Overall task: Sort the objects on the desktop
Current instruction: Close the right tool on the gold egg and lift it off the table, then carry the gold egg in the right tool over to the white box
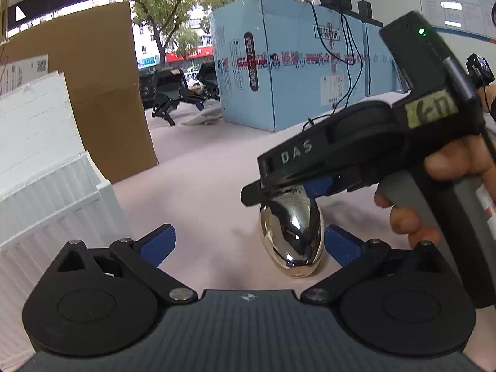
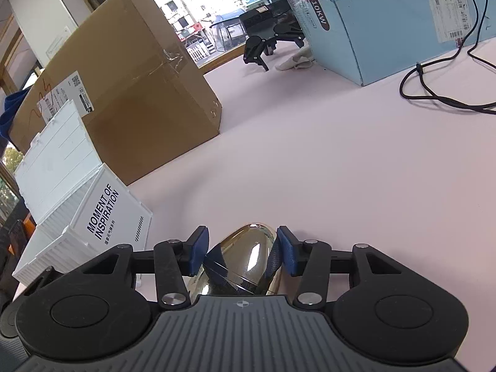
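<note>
Blue pads of the right gripper (image 2: 241, 249) sit on either side of a gold mirror-finish egg-shaped object (image 2: 245, 263) that rests on the pale pink tabletop (image 2: 341, 170); the pads look to touch its flanks, though whether they truly clamp it I cannot tell. From the left wrist view this same gripper shows "DAS" in raised letters on its black body, a green light lit near its rear, and a hand (image 1: 434, 192) wrapped round its handle. Left gripper (image 1: 249, 243) has its jaws spread wide, holding nothing, with the egg just beside its right pad. Off to the left stands a white ribbed storage box (image 2: 93, 217) printed "MOMENT OF INSPIRATION", lid raised, in front of a brown cardboard carton (image 2: 130, 77). Further back, a light blue carton (image 2: 387, 15) bears red printed tape and "10KW", with a black cable (image 2: 434, 93) trailing beside it
</note>
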Action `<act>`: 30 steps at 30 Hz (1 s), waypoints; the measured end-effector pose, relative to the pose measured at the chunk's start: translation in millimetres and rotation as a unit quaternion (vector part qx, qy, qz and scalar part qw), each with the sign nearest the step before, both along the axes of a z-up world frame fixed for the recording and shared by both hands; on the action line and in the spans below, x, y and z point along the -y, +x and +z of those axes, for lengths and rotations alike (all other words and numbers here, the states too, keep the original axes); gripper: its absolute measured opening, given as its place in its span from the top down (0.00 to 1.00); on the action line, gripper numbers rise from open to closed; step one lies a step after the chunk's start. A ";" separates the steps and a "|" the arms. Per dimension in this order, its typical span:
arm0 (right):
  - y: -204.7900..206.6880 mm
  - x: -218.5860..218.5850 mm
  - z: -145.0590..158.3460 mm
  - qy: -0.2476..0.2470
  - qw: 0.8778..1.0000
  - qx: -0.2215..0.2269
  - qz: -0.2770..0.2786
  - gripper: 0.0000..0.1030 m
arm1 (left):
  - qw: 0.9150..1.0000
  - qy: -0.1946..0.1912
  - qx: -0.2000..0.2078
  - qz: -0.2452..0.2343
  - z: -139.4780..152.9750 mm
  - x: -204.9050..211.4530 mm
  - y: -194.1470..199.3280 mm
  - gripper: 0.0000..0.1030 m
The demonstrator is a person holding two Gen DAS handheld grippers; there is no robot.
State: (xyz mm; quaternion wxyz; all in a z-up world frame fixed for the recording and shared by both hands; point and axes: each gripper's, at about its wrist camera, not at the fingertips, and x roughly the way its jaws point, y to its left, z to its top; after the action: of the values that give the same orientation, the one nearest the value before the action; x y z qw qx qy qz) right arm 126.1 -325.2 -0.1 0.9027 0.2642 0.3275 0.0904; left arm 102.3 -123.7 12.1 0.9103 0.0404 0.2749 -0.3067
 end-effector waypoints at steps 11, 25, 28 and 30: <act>-1.5 2.8 -1.2 0.016 1.000 -0.005 -0.012 0.56 | 0.995 -0.027 -0.061 -0.070 -8.7 27.9 15.4 0.24; -4.2 6.5 -0.7 0.030 0.999 0.001 -0.009 0.59 | 0.993 -0.054 -0.084 -0.068 -7.7 24.7 25.4 0.54; -5.7 4.3 0.6 0.030 0.999 0.011 -0.007 0.60 | 0.993 -0.057 -0.080 -0.063 -6.9 21.2 24.4 0.54; -6.7 5.0 1.2 0.036 0.999 0.016 -0.006 0.61 | 0.994 -0.056 -0.071 -0.063 -5.4 20.3 21.9 0.54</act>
State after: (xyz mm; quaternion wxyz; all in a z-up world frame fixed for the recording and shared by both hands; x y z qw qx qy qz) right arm 119.5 -330.3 1.1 0.8982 0.2965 0.3085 0.1011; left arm 124.1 -144.0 6.7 0.8682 -0.0149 0.3179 -0.3807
